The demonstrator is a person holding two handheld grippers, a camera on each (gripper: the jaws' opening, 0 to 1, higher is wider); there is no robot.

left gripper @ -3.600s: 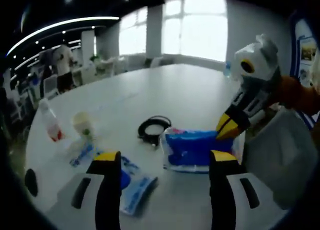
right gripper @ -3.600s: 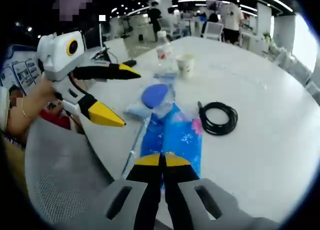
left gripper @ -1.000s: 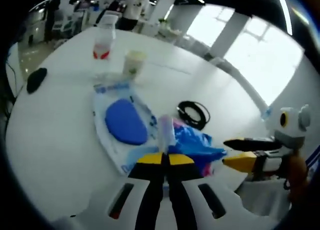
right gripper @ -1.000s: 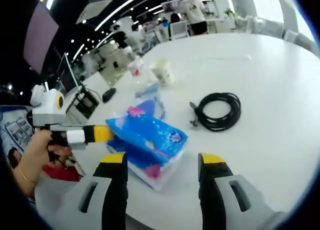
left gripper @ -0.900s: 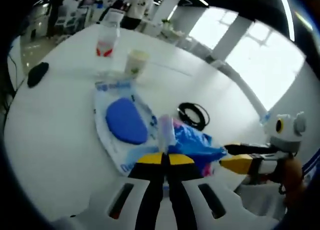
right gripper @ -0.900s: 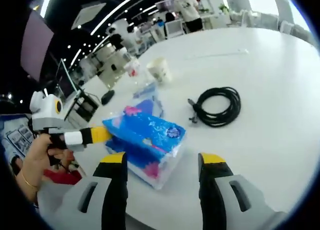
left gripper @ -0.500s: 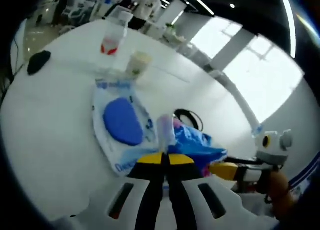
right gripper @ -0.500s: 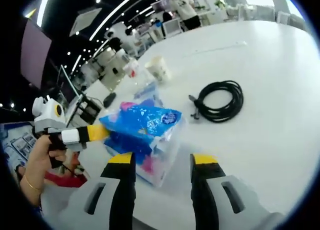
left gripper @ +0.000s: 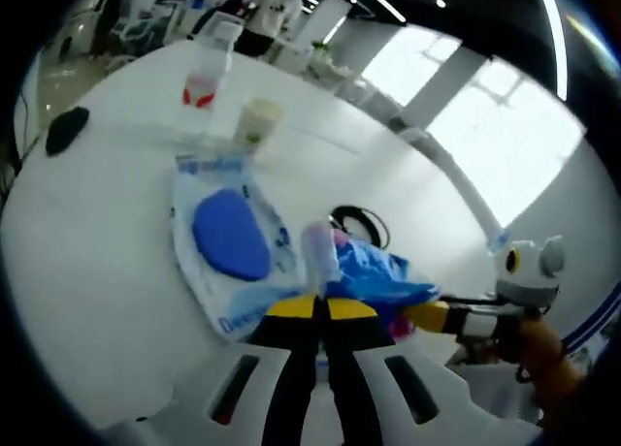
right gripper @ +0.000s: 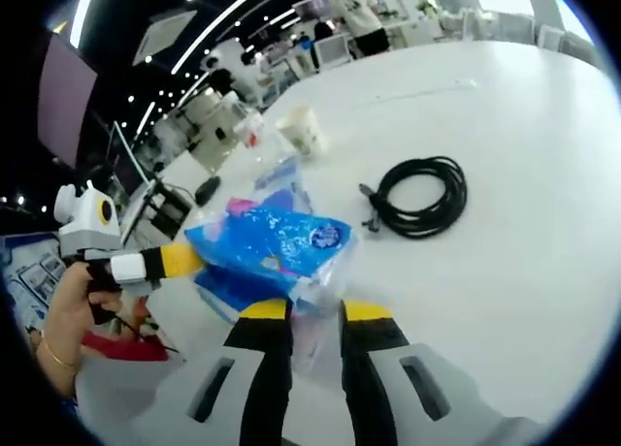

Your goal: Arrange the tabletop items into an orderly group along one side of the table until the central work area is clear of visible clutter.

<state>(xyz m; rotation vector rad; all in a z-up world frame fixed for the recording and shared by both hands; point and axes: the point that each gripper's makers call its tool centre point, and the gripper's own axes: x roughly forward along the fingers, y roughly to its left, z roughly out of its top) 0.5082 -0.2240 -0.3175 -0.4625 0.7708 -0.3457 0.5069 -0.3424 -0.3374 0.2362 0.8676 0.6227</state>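
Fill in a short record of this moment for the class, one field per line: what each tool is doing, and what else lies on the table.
left tool: shut on the blue tissue pack
right tool: closing on the pack's clear wrapper, a gap left between the jaws
table: white, round-edged
coiled black cable: lies apart from the pack
blue pad in clear bag: flat beside the pack
paper cup: upright
bottle with red label: upright near the cup

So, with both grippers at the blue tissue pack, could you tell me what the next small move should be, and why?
Probably close the right gripper fully on the blue tissue pack: its jaws straddle the pack's clear edge with a narrow gap. The left gripper already pinches the other end, so both could then carry it toward the table edge.
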